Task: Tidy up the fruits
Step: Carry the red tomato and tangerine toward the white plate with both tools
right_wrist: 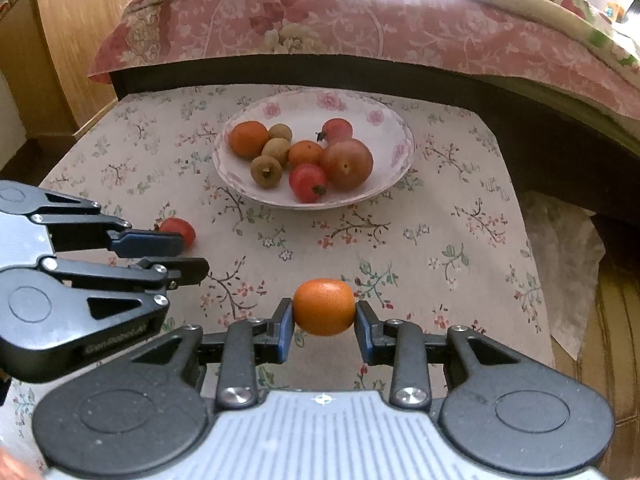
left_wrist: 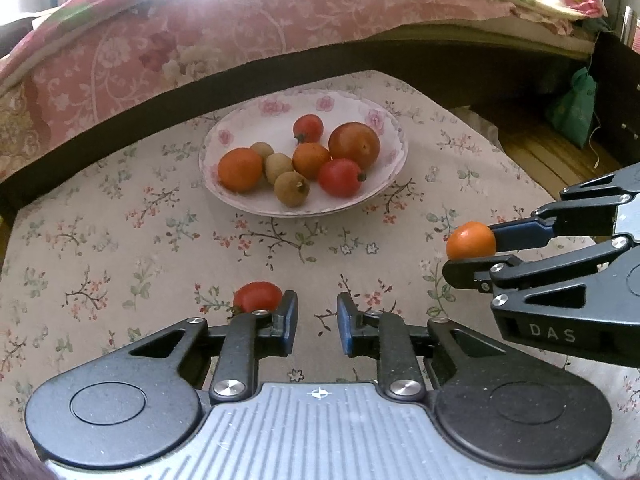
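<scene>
Now your right gripper [right_wrist: 323, 322] pinches orange fruit [right_wrist: 324, 307]; carry it ahead to plate [right_wrist: 394, 182], lower before releasing. Left gripper [left_wrist: 317, 322] parted, empty; red tomato [left_wrist: 257, 297] on bench just left of its finger.

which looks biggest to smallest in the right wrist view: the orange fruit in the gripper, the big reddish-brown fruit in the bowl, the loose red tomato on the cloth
1. orange fruit, though it sits nearest the camera, which inflates it
2. reddish-brown fruit, close behind; true order with the first is unsure
3. red tomato, smallest, partly hidden by the left gripper
</scene>
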Demonstrator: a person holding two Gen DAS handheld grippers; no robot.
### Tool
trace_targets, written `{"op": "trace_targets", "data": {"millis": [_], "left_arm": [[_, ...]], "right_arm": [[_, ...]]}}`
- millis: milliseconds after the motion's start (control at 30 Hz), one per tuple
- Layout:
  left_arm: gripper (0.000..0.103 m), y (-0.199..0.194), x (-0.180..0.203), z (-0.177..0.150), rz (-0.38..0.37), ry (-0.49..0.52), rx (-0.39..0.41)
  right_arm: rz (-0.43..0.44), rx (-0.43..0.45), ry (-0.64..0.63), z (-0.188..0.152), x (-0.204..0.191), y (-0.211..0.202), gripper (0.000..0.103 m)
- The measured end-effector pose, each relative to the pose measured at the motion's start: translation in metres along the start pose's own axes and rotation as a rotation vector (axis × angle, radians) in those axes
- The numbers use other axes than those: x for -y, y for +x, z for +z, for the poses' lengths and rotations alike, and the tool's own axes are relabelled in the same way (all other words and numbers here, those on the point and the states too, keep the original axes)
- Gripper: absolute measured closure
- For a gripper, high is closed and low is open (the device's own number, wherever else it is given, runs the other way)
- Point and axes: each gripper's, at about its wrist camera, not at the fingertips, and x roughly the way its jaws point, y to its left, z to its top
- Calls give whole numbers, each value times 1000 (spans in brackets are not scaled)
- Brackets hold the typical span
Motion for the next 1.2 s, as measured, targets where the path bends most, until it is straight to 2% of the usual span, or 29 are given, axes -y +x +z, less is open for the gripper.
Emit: {"op": "trace_targets", "data": {"millis": [567,767,967,1067,1200], "left_arm": [[74,-9,-13,-4,20,-25,14],[67,-7,-22,-2,48,-54,17],[48,7,-24,-4,83,-40,-2],[52,15,-28,-4,79,-57,-17],[66,20,-31,-3,62,-75,-24]], "right_arm": [[22,18,8,5,2,-3,69],[36,11,6,5,-1,-1,69],[47,4,1,7,-4,3,69],[49,-1,2,7,-4,5,70],[49,-4,5,8,-4,7,70]]}}
